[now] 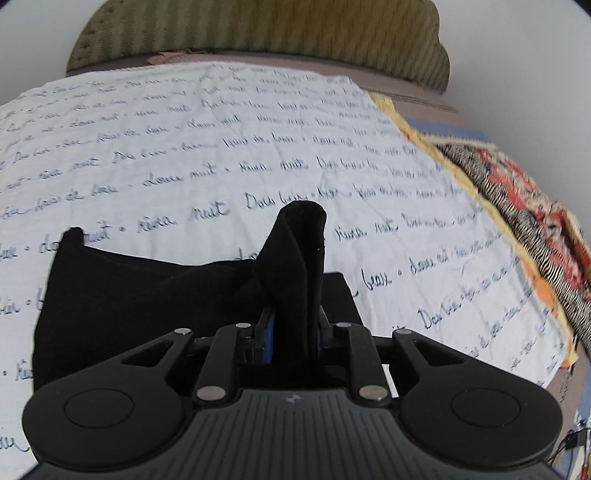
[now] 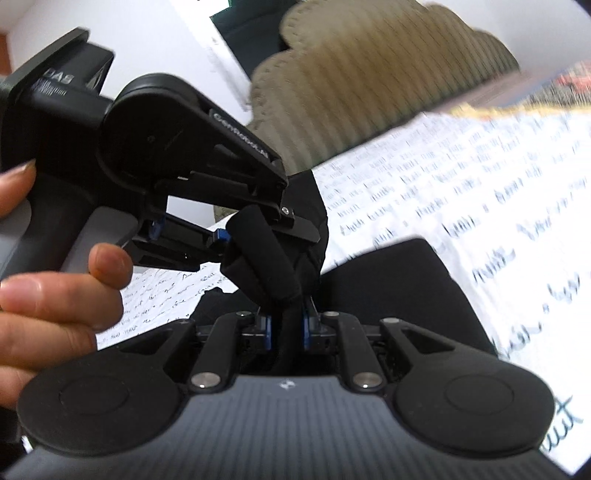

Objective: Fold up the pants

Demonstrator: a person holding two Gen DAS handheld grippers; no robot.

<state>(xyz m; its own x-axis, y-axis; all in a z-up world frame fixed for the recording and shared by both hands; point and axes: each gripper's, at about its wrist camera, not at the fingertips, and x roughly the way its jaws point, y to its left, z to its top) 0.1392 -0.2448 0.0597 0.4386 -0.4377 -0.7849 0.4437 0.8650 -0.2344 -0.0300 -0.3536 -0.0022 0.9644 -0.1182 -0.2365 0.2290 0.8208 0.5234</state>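
The black pants (image 1: 147, 295) lie partly on the white bedspread with blue handwriting (image 1: 221, 147). My left gripper (image 1: 291, 332) is shut on a bunched fold of the pants, which sticks up between its fingers. In the right wrist view my right gripper (image 2: 286, 325) is shut on another bunch of the black pants (image 2: 388, 288). The left gripper (image 2: 255, 236) shows there close ahead, held by a hand (image 2: 55, 295), and clamps the same rolled edge of cloth. Both grippers hold the cloth a little above the bed.
A ribbed olive-beige headboard (image 1: 258, 33) stands at the far end of the bed. A patterned red, black and yellow blanket (image 1: 517, 206) lies along the bed's right edge. White walls surround the bed.
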